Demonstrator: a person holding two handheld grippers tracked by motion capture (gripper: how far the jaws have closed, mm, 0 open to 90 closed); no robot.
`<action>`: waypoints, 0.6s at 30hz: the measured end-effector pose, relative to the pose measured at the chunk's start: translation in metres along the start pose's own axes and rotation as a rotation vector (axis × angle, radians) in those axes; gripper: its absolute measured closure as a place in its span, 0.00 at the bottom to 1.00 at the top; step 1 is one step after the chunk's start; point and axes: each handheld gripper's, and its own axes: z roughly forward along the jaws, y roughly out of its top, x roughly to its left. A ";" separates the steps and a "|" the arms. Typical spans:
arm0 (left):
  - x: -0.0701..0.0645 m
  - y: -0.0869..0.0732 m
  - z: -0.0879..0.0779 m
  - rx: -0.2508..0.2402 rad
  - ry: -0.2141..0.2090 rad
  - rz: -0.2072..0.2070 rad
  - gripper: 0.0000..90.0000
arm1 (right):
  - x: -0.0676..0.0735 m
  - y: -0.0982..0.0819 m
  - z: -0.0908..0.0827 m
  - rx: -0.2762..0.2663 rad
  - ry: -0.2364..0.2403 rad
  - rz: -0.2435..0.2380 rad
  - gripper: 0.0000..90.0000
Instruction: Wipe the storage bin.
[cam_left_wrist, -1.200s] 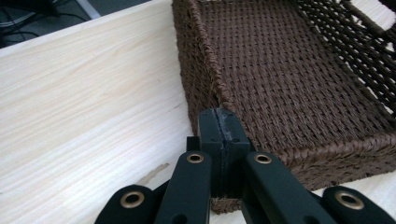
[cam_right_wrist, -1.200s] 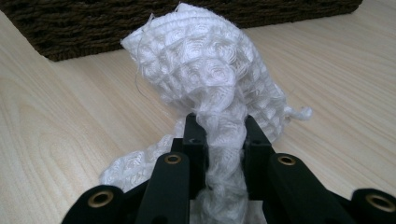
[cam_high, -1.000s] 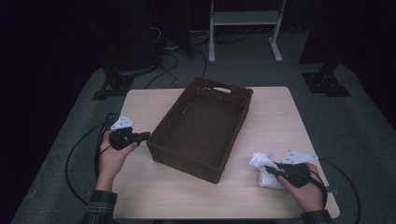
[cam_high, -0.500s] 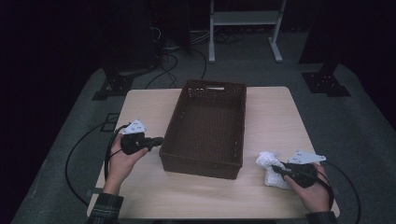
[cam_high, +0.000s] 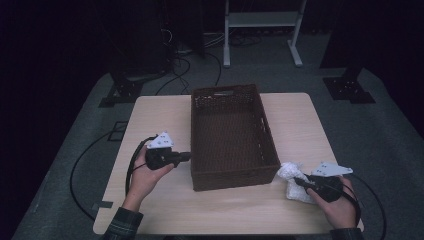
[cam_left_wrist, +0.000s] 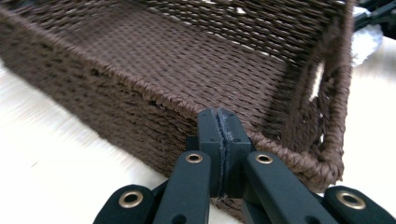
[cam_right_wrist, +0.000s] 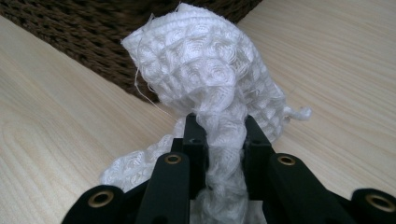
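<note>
Cloth (cam_high: 295, 181) sits bunched at the near right corner of the table (cam_high: 150, 117), gripped by my right gripper (cam_high: 299, 182). In the right gripper view the jaws are pinched on a twisted waist of cloth (cam_right_wrist: 219, 93), with the loose waffle-weave bulk standing up beyond the tips and a fold trailing onto the wood below.

Basket (cam_high: 227, 137) lies at roughly 11 o'clock from those jaws in the high view, its near right corner just beside the cloth, whether touching I cannot tell. Long axis runs 12 to 6, away from me; the open mouth faces up and it looks bare inside. So, as I judge it, the cloth needs a lift over the near wall, then travel toward 11 o'clock.

Left gripper (cam_high: 186, 156) points at 3 o'clock, tips at the basket's left wall low near the front corner. Left gripper view shows the jaws closed flat on each other, nothing between them, nose against the woven rim (cam_left_wrist: 140, 88).

Right hand (cam_high: 337, 202) is clearly the nearer one for the drop; left is placed to steady the basket.

Risk, my guess: the trailing fold snags the rim on the way over.
</note>
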 end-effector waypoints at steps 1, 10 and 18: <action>-0.002 0.001 0.002 0.000 -0.005 0.003 0.99 | 0.000 0.000 -0.001 0.002 -0.002 0.001 0.85; -0.014 0.010 0.016 -0.011 -0.019 0.030 0.97 | -0.003 -0.004 -0.005 0.005 -0.021 0.013 0.85; -0.018 -0.003 0.008 -0.007 0.010 0.026 0.76 | -0.005 -0.008 -0.009 0.008 -0.034 0.021 0.85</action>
